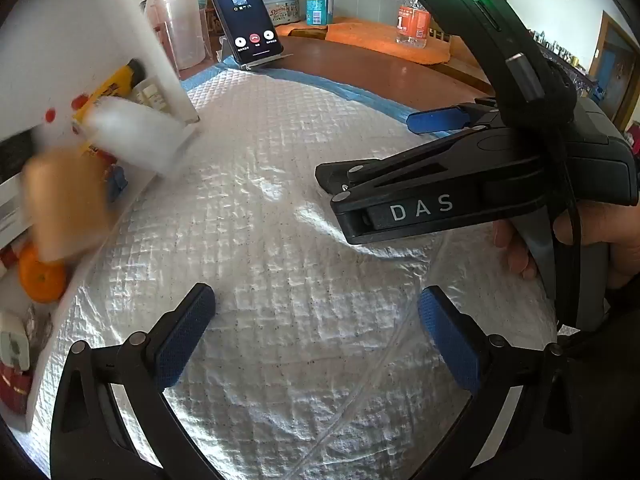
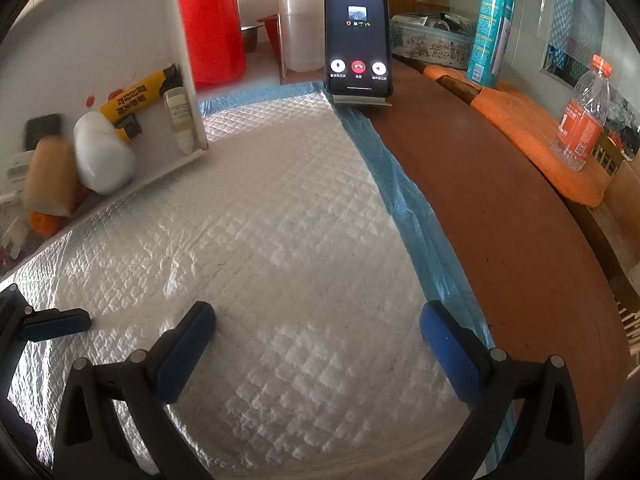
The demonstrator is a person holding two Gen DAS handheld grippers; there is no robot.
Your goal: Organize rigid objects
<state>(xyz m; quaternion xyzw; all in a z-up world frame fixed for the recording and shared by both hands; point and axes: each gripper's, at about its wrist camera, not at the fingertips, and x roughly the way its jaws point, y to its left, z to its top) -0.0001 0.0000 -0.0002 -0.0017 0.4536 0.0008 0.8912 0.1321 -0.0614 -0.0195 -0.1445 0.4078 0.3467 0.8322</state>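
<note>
Both grippers, left (image 1: 316,332) and right (image 2: 318,344), are hovering wide open (blue ribbed pads, nothing between) over the quilted white mat (image 2: 280,220).

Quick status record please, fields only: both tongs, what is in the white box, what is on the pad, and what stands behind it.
left tongs: open, nothing between them
right tongs: open, nothing between them
white box: left of pad, holds yellow tube, white bottle, tan bottle, orange, other small items
quilted pad: no objects on it
behind pad: phone on stand, screen lit
</note>
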